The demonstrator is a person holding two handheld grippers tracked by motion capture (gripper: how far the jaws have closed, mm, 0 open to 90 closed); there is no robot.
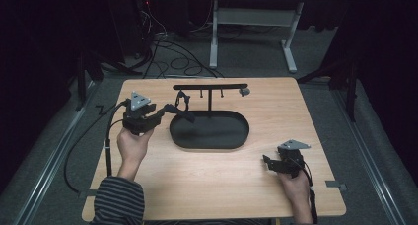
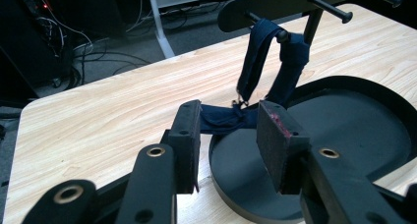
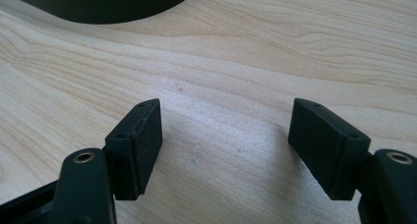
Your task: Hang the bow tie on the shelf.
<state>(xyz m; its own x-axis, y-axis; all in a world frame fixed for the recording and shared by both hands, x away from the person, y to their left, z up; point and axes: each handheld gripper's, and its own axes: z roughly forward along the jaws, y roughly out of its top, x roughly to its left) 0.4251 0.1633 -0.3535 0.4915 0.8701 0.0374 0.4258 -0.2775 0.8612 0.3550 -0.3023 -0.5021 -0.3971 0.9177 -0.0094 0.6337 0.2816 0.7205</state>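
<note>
The strap (image 2: 255,62) is dark navy blue, and it hangs on a black rack (image 1: 210,87) with a black oval tray (image 1: 209,142). The surface (image 1: 276,111) is light wood with fine grain lines. Both tongs (image 2: 228,130) (image 3: 223,145) are black. The sleeve (image 1: 118,198) has grey and black stripes.
</note>
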